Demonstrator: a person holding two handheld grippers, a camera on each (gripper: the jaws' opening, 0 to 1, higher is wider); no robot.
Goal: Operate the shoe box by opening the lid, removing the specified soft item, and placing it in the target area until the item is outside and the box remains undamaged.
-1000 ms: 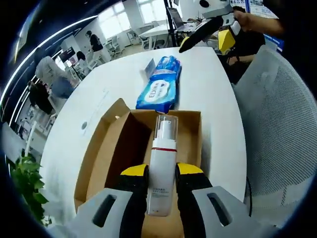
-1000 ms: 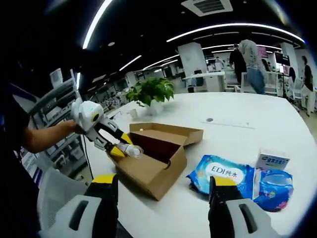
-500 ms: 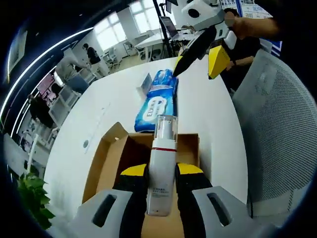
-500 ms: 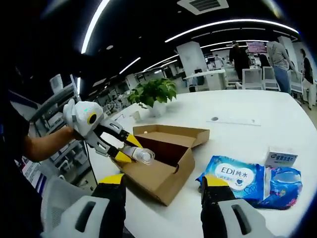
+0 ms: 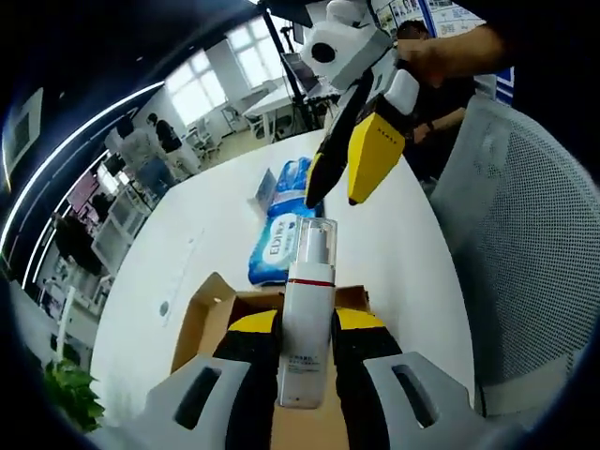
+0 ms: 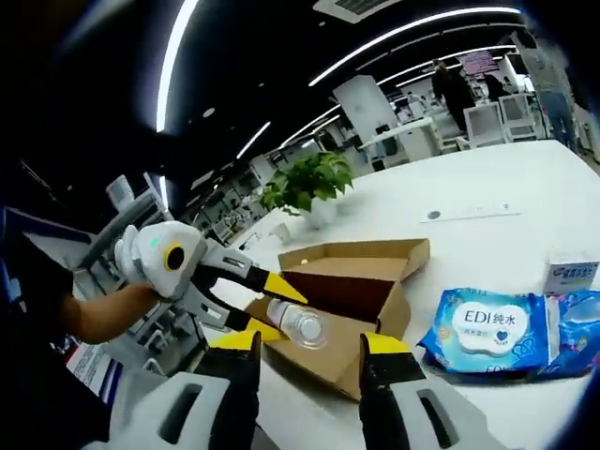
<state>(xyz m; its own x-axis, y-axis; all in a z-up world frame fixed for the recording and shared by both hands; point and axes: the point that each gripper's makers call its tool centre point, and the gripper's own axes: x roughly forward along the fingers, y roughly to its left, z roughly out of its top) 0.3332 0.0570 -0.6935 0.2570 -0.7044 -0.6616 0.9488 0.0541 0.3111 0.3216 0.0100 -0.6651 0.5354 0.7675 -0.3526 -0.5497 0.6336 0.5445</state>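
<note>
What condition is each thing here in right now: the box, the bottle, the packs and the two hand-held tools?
Shoe box: lid open, on the white table.
Pump bottle: clear cap on, held above the box.
Left tool: shut on the pump bottle.
Right tool: open, holding nothing.
Blue wipes pack: lying flat beside the box.
Small white carton: closed, behind the packs.

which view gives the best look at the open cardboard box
The right gripper view: the cardboard box shows whole on the white table, lid back. In the left gripper view the left tongs and their pump bottle cover most of it.
</note>
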